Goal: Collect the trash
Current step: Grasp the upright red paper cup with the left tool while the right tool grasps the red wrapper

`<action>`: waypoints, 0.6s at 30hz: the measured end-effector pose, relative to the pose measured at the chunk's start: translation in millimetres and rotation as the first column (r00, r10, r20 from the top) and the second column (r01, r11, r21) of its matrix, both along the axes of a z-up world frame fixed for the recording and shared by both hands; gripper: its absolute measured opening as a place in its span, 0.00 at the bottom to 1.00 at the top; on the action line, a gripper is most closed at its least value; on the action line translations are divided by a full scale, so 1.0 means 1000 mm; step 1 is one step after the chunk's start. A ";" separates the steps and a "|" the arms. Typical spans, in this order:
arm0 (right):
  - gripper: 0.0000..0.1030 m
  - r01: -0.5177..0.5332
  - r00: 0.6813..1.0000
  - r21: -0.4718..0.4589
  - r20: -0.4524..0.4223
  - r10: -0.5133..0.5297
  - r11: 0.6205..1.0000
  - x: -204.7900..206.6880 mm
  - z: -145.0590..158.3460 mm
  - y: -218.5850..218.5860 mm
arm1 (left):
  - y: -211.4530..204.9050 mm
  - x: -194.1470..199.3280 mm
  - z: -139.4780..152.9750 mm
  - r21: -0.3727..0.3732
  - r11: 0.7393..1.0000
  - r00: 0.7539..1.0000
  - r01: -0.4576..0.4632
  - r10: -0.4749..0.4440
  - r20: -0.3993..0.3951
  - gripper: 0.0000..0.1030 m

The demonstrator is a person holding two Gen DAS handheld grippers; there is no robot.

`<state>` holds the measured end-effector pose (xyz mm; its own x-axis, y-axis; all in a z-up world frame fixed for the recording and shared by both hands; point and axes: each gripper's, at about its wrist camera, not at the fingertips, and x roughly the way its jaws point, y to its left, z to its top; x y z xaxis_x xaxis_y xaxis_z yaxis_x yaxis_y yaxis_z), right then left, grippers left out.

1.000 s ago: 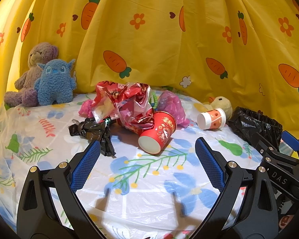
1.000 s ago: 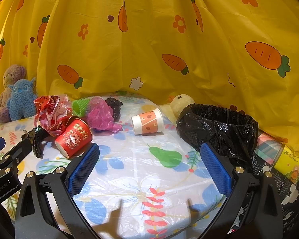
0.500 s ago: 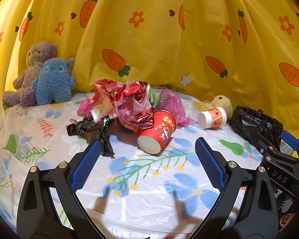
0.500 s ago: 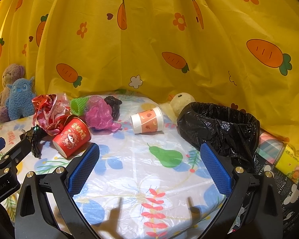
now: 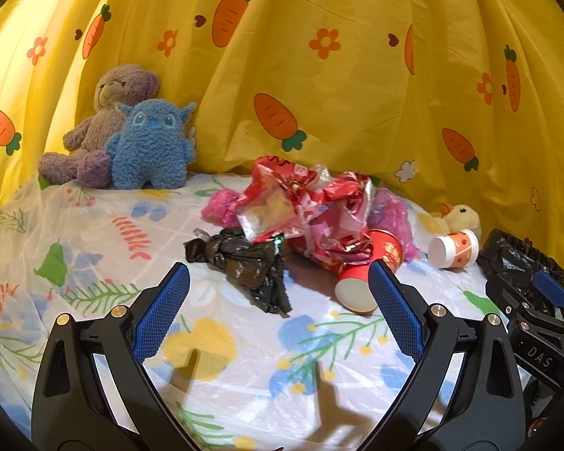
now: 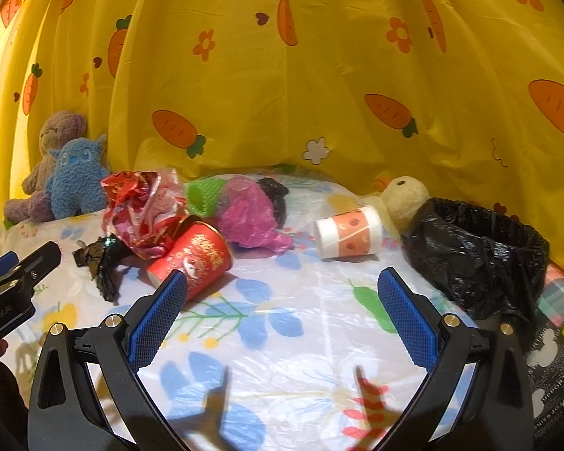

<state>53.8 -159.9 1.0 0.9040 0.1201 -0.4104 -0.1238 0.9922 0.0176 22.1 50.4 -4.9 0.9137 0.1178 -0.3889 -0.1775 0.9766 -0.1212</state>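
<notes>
Yellow carrot-print fabric point(image 5: 357, 94) is hung behind a worktop point(image 5: 244, 357) covered with a floral plastic sheet. Trash is piled at the centre of the worktop. A crumpled black bag point(image 5: 248, 263) is located at the near left of the pile, directly ahead of the left claw point(image 5: 278, 315). A crumpled red wrapper point(image 5: 312, 203) is heaped just behind it. A red paper cup point(image 5: 361, 278) is laid on its side against the wrapper, with its base turned toward the left wrist camera. Pink plastic point(image 6: 252, 214) and a green mesh piece point(image 6: 203, 195) are found behind the cup, and a further small black scrap point(image 6: 274, 188) lies at the back. A white-and-orange cup point(image 6: 349, 233) is laid on its side apart from the pile, near a yellow duck toy point(image 6: 402, 195). A bin lined with a black bag point(image 6: 481, 255) is positioned at the right edge of the worktop. Two plush toys, one purple point(image 5: 101, 127) and one blue point(image 5: 150, 146), are seated at the rear left.

Both claws are released and nothing is gripped. The left claw is held above the sheet short of the black bag. The right claw point(image 6: 282, 312) is held above bare sheet, between the red cup and the bin.
</notes>
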 end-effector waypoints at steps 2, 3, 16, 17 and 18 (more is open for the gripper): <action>0.95 -0.040 0.999 0.005 -0.002 0.040 0.999 0.010 0.002 0.015 | 0.012 0.002 0.001 -0.006 0.999 0.999 -0.035 0.035 0.000 0.91; 0.95 -0.063 0.998 0.008 0.002 0.063 0.998 0.014 0.004 0.022 | 0.018 0.003 0.002 -0.006 0.999 0.999 -0.054 0.054 0.000 0.91; 0.71 -0.265 0.957 0.120 -0.085 0.276 0.957 0.099 0.009 0.101 | 0.068 0.014 0.007 -0.017 0.982 0.982 -0.189 0.189 0.012 0.91; 0.62 -0.267 0.955 0.120 -0.097 0.279 0.956 0.103 0.007 0.103 | 0.069 0.015 0.006 -0.018 0.982 0.982 -0.190 0.190 0.010 0.91; 0.57 -0.275 0.951 0.126 -0.112 0.289 0.953 0.108 0.005 0.104 | 0.070 0.016 0.005 -0.022 0.981 0.982 -0.190 0.191 0.006 0.91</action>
<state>161.3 -55.8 5.8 0.7678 0.4120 -0.4907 -0.3878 0.9085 0.1559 38.5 120.7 -0.2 0.8785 0.2819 -0.3858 -0.3590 0.9223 -0.1435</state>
